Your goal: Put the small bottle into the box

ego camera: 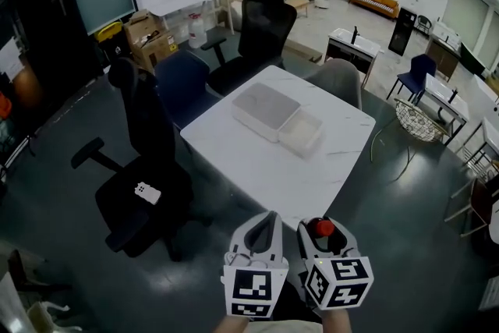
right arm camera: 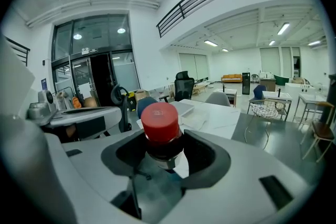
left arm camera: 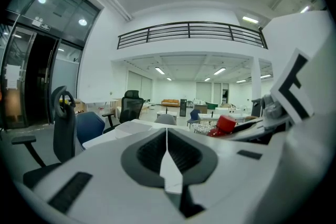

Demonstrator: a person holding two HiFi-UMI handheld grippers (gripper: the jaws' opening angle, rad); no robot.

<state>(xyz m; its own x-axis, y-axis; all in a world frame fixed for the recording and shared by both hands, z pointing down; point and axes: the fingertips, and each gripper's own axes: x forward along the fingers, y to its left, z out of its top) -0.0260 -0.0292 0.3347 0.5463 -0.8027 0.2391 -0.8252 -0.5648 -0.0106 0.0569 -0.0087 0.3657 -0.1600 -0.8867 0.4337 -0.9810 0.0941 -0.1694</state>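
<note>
Bottle (right arm camera: 159, 124) sits clamped in my right gripper (right arm camera: 167, 159), short of the tabletop's (ego camera: 257, 168) near edge. Left gripper (left arm camera: 167, 151) is pinched closed, empty. Carry step, I reckon: next I reach for the box (ego camera: 301, 134) toward the far edge.

Small bottle (right arm camera: 160, 126), lower body hidden within the right gripper (right arm camera: 167, 162); box (ego camera: 313, 146) interior too small to tell.
</note>
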